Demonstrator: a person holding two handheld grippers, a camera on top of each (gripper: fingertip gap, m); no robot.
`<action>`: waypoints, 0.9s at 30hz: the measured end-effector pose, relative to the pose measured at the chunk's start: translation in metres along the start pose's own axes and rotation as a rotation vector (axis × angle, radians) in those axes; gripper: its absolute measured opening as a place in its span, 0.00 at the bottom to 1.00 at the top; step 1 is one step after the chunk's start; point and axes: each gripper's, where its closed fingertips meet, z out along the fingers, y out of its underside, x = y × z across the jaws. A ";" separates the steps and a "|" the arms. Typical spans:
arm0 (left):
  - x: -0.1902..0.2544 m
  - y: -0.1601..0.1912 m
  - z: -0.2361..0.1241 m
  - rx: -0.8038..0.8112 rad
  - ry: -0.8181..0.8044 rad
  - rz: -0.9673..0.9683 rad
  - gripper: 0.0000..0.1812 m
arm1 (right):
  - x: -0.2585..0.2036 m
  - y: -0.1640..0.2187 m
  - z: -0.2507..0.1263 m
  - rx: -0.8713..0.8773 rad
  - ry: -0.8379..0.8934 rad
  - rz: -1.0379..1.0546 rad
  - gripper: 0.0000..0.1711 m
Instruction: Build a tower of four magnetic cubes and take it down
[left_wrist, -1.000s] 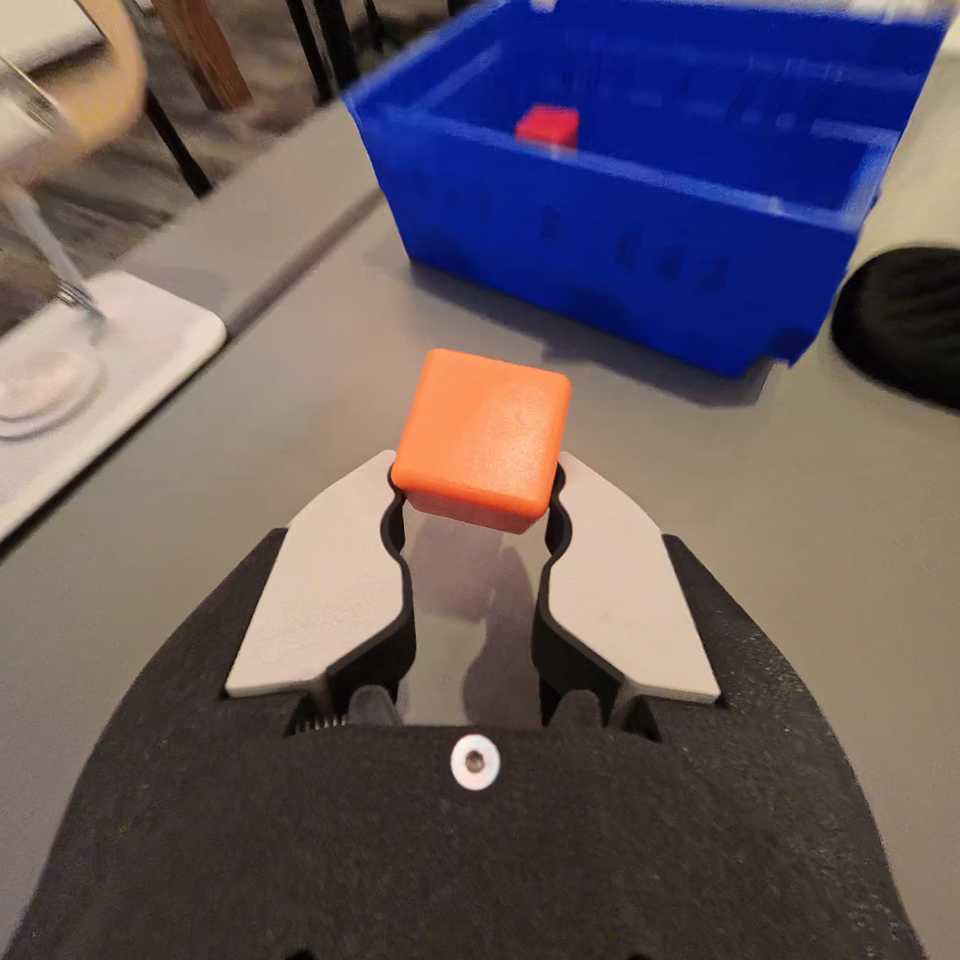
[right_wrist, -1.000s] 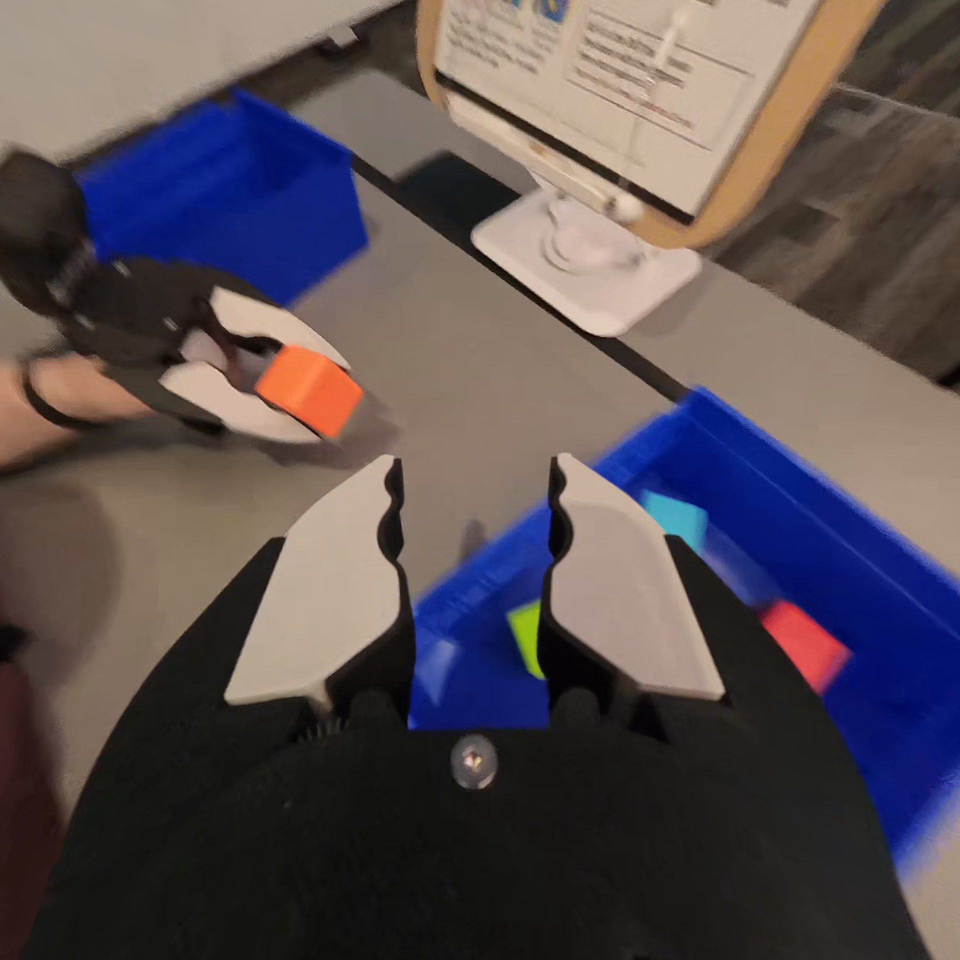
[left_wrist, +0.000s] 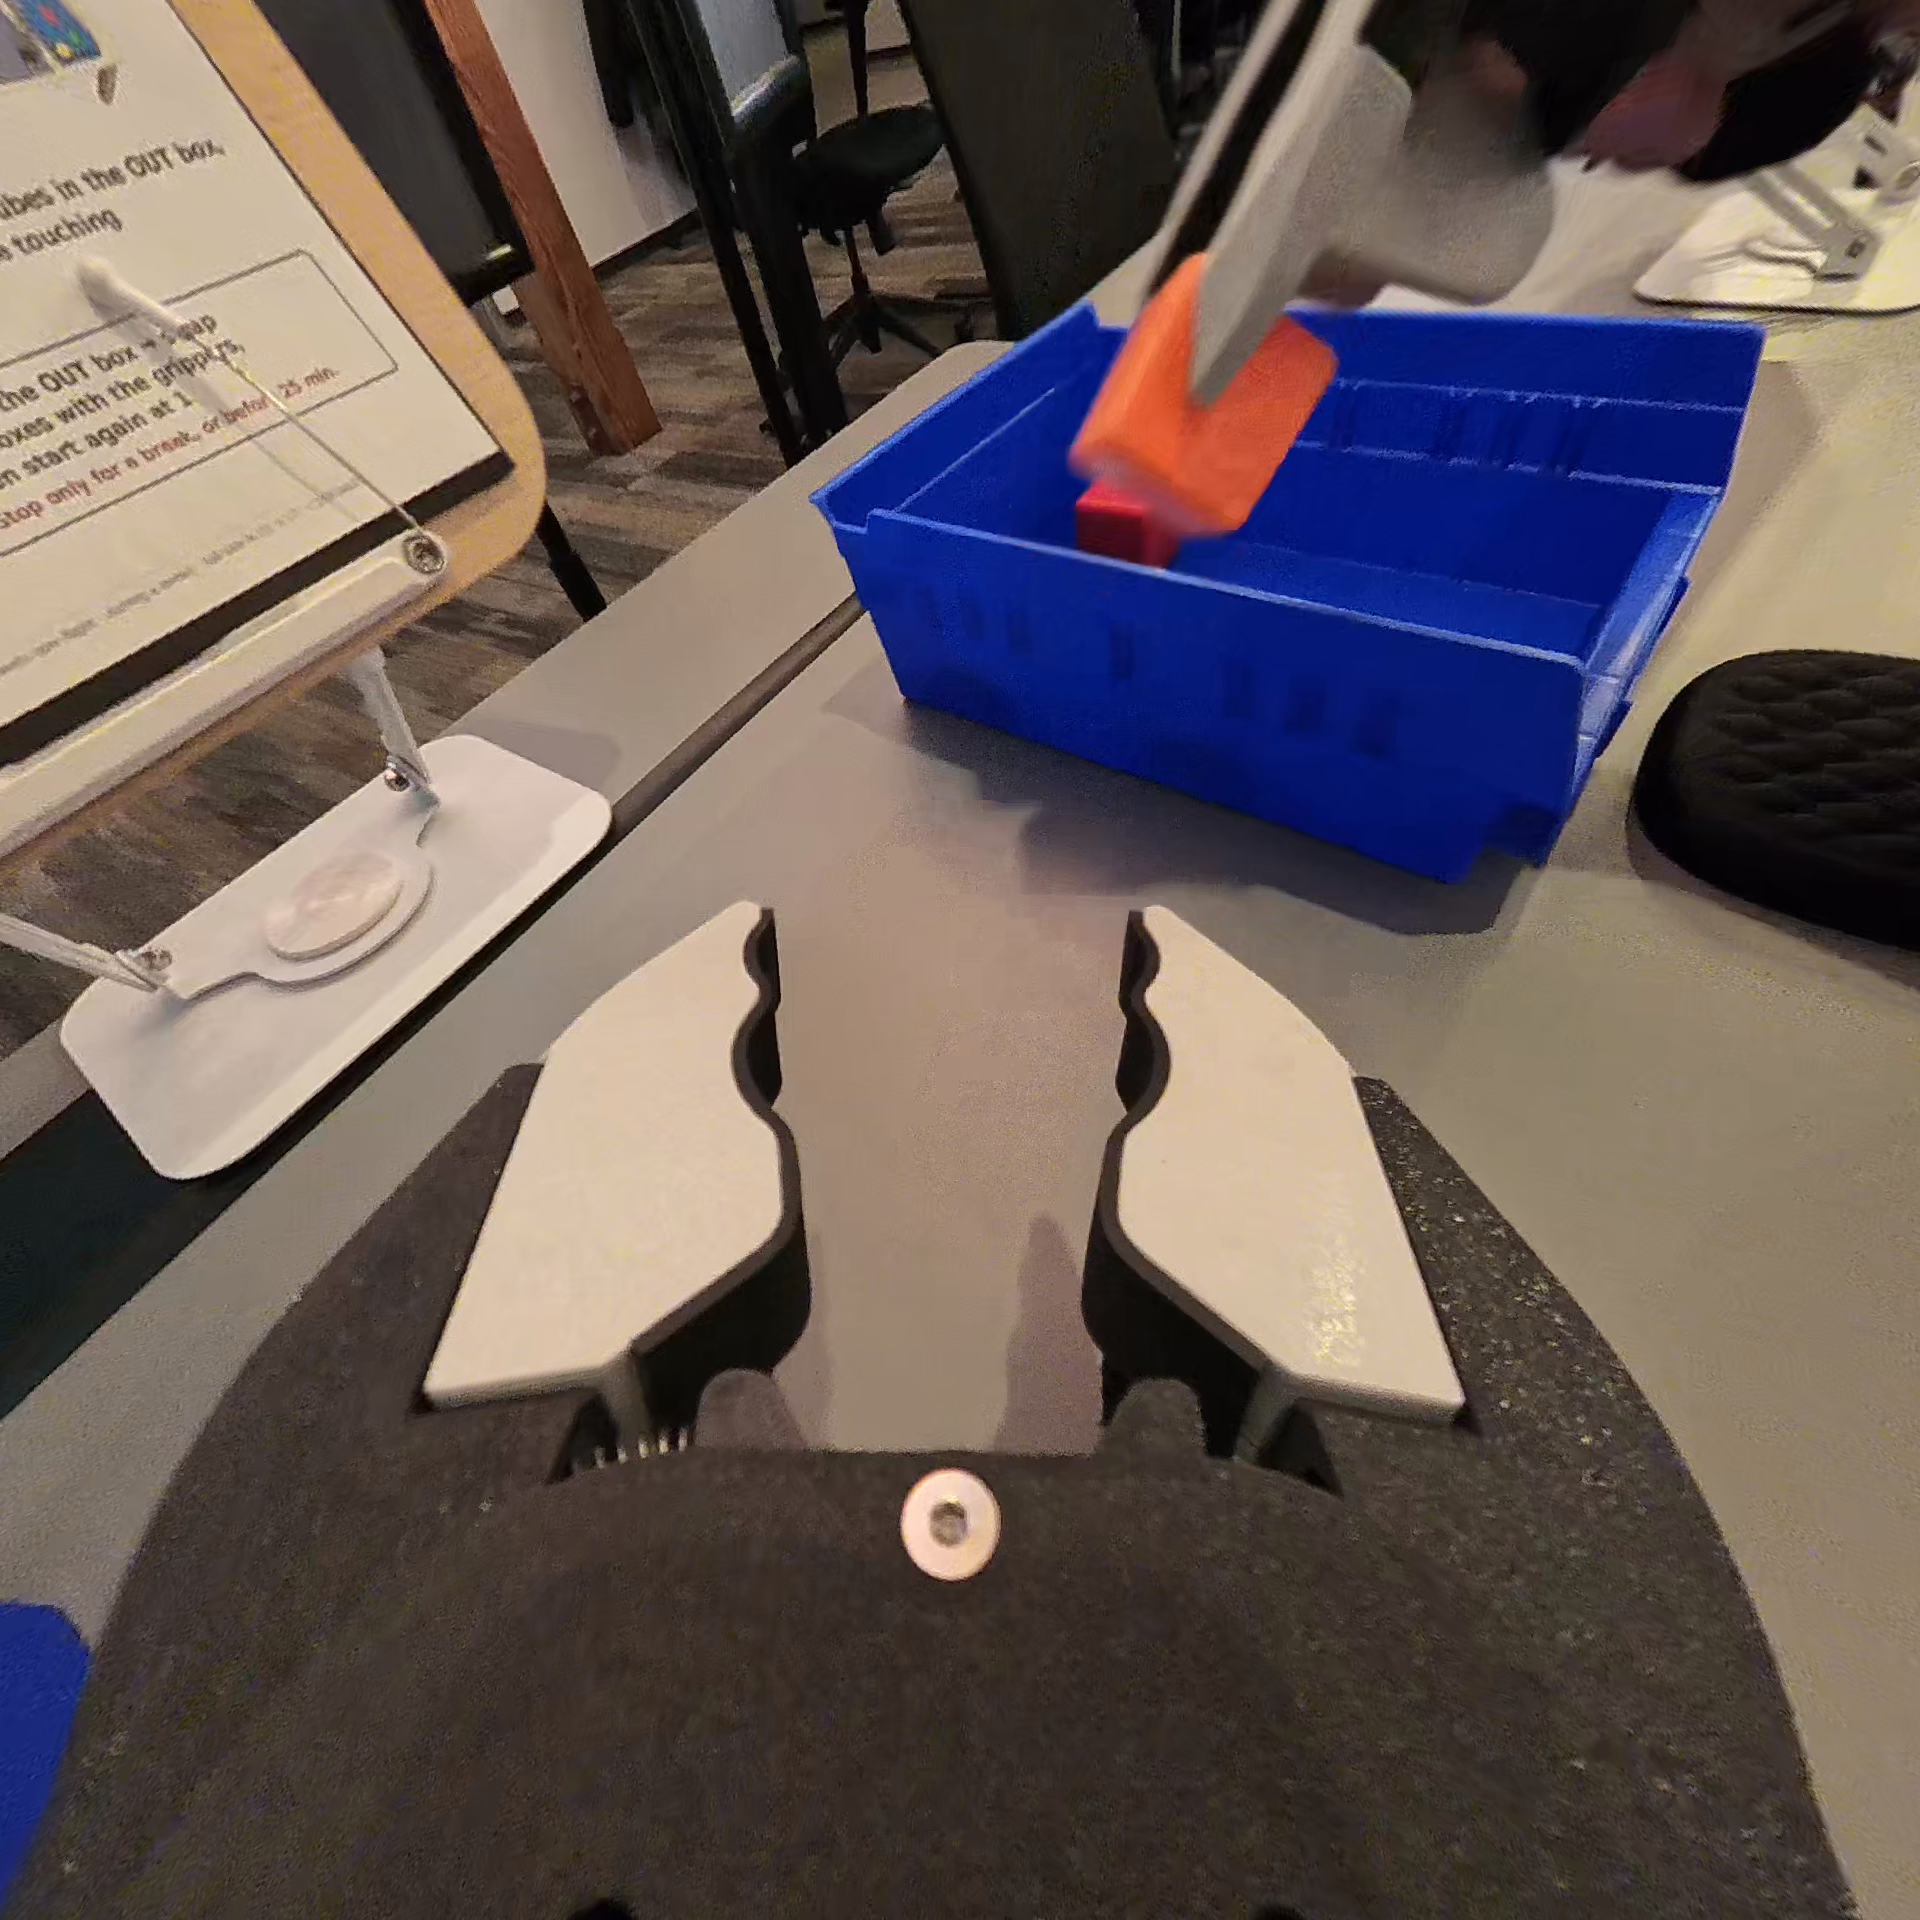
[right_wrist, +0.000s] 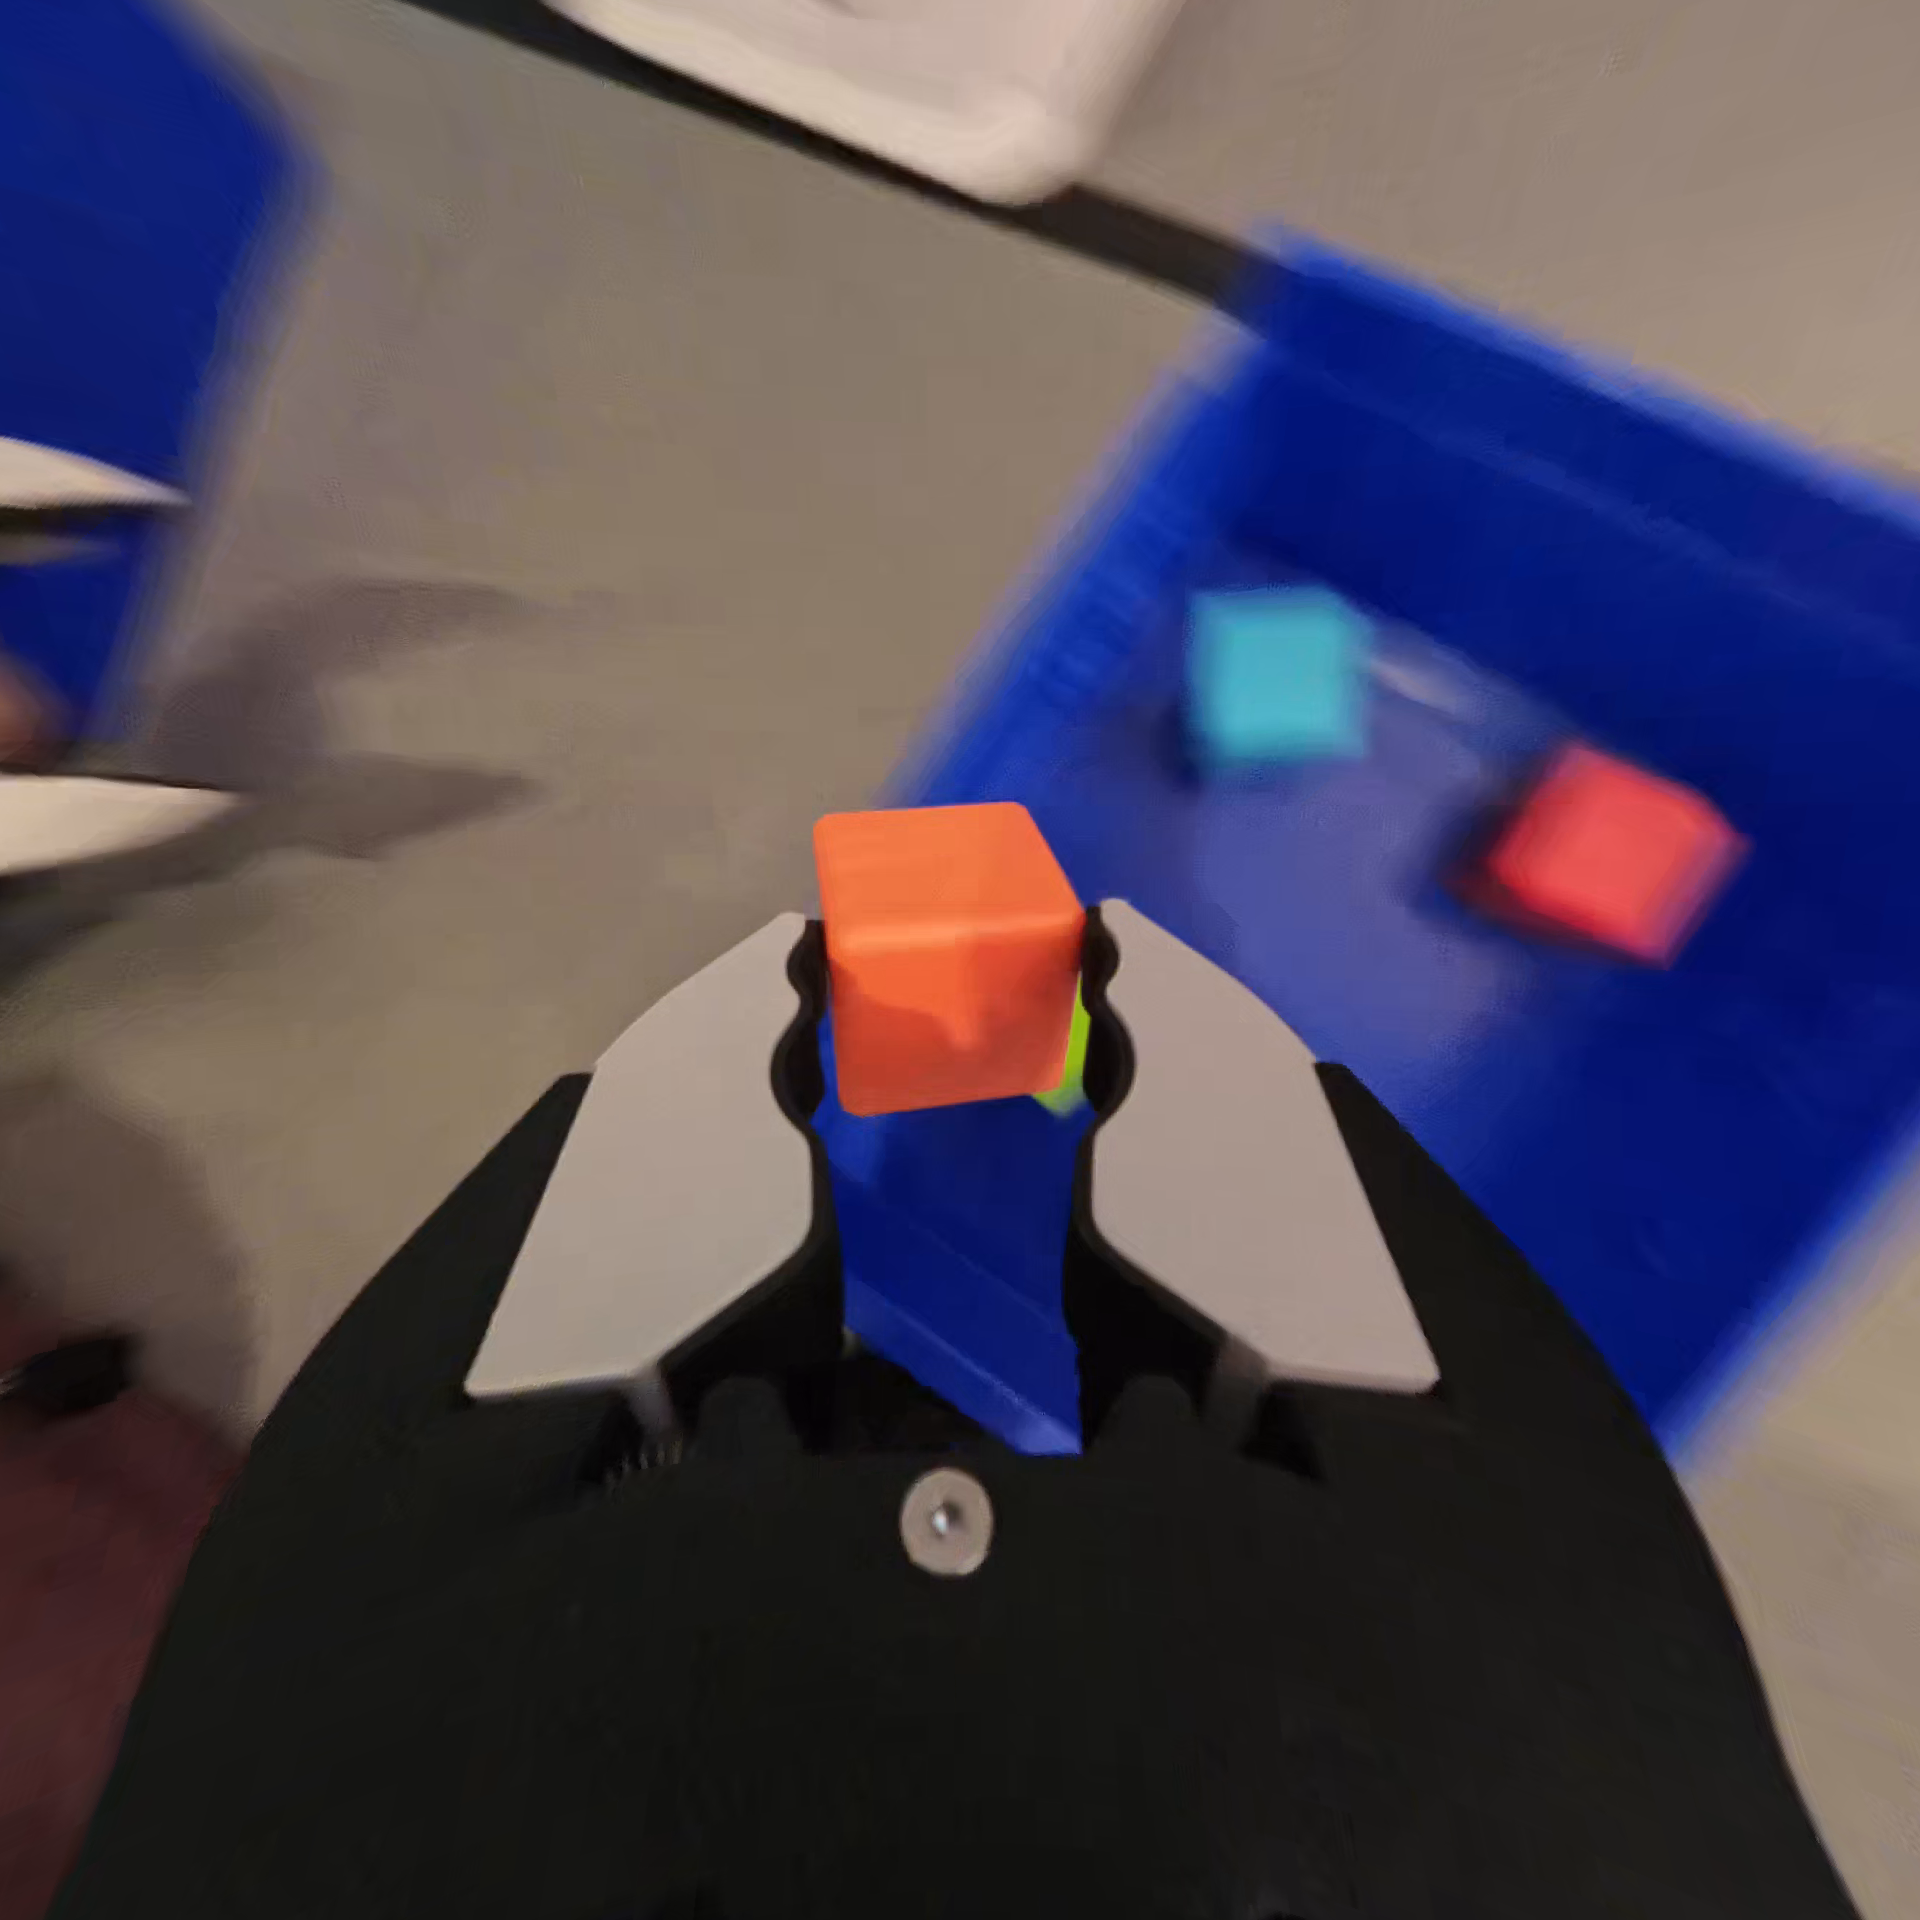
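Left wrist view shows my left gripper (left_wrist: 948, 1023) spread wide with nothing between its fingers, held low over the bare grey table (left_wrist: 1558, 1195). Beyond it, a blue bin (left_wrist: 1226, 675) sits toward the far edge of the table, and a small red cube (left_wrist: 1117, 525) lies inside it against the near wall. In front of that bin, above the table, my right gripper (left_wrist: 1226, 364) comes down from the top of the view, blurred, with the orange cube (left_wrist: 1174, 436) clamped at its fingertips. A black padded rest (left_wrist: 1808, 790) lies at the right edge of the table, and a white stand (left_wrist: 312, 956) carrying a sheet on a wooden board (left_wrist: 208, 343) sits at the left edge. In the right wrist view my right gripper (right_wrist: 948, 1003) is closed on the orange cube (right_wrist: 940, 956), which is pinched by its two sides in the notches at the fingertips and held up off the table (right_wrist: 623, 468). Below and to the right of it sits another blue bin (right_wrist: 1558, 1195), holding a cyan cube (right_wrist: 1273, 670) and a red cube (right_wrist: 1605, 852) apart from each other; a sliver of a lime-green cube (right_wrist: 1070, 1049) peeks out just behind the orange one. Everything around the cube is smeared with motion blur. At the left border I can make out the pale fingers (right_wrist: 83, 821) of my left gripper and a further blue bin (right_wrist: 114, 260) in the far left corner.
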 end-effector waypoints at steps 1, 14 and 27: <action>-0.001 0.001 0.000 -0.005 0.009 -0.008 0.34 | 0.035 0.021 -0.006 -0.071 0.126 0.072 0.28; -0.003 0.012 0.000 -0.074 0.033 -0.011 0.33 | 0.129 0.128 0.028 -0.566 0.386 0.304 0.28; -0.096 -0.008 -0.078 -0.179 -0.287 -0.005 0.37 | 0.135 0.057 -0.079 0.045 0.495 0.212 0.31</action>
